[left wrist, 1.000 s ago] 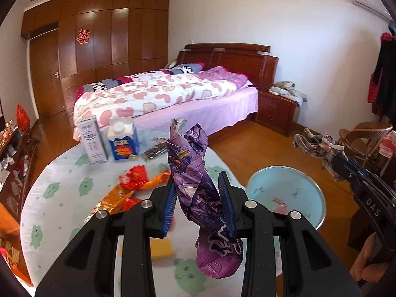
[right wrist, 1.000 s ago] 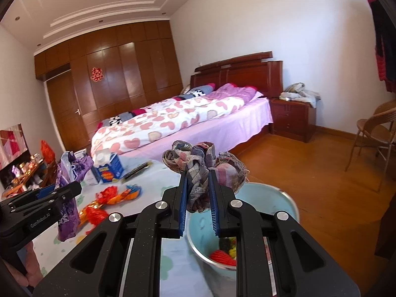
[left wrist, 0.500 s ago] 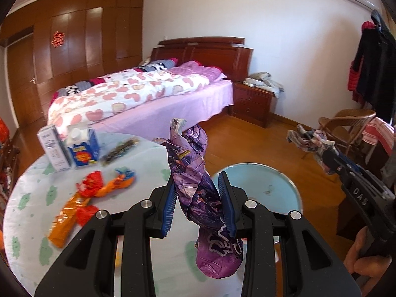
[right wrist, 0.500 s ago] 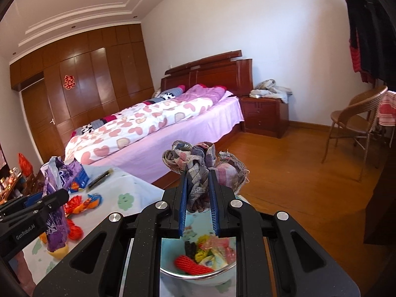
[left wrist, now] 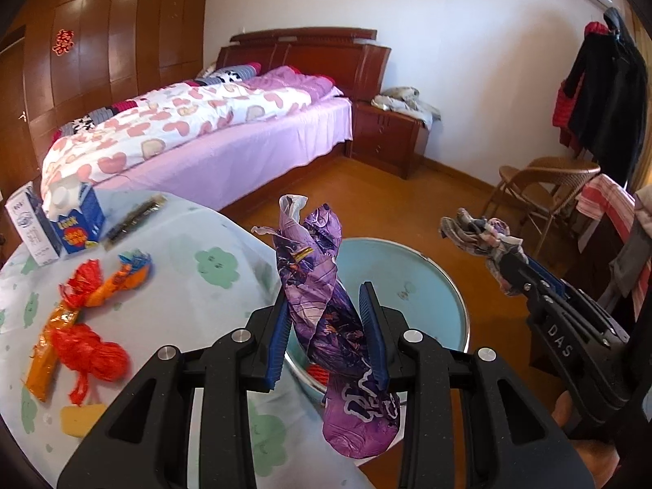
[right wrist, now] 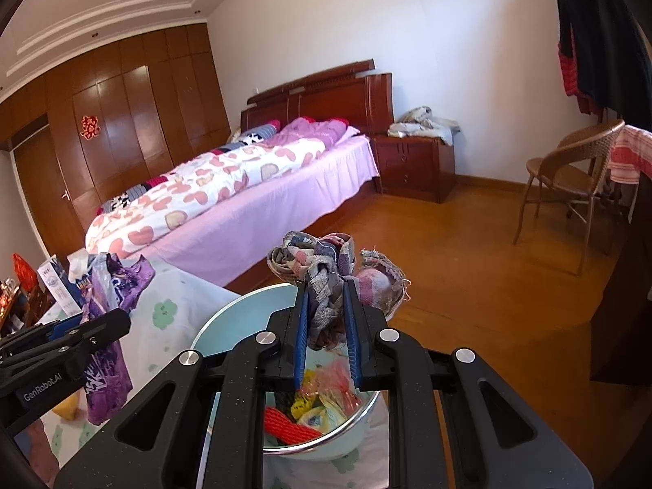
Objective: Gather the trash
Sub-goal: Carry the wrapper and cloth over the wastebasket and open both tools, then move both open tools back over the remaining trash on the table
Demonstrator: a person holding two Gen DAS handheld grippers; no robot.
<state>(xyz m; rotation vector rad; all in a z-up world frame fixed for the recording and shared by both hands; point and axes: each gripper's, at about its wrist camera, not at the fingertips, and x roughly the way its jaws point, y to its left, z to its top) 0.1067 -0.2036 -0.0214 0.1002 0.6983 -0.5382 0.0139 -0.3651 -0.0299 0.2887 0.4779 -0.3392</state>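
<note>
My left gripper [left wrist: 328,332] is shut on a crumpled purple foil wrapper [left wrist: 326,301] and holds it above the near rim of a light blue bin [left wrist: 415,269]. My right gripper [right wrist: 328,340] is shut on a balled plaid cloth scrap [right wrist: 326,269] and holds it over the same bin [right wrist: 228,318], which has several pieces of trash inside. The right gripper also shows in the left wrist view [left wrist: 513,269], and the left gripper shows in the right wrist view [right wrist: 98,322].
On the round table with the cloud-print cloth [left wrist: 212,269] lie red and orange wrappers [left wrist: 81,326], a yellow piece [left wrist: 81,419], a dark stick packet [left wrist: 134,220] and two cartons [left wrist: 61,220]. A bed [left wrist: 203,130], nightstand and wicker chair [right wrist: 570,179] stand beyond.
Both grippers have swung right, away from the table middle and toward the bin, each still holding its piece. The right gripper now sits over the bin's opening.
</note>
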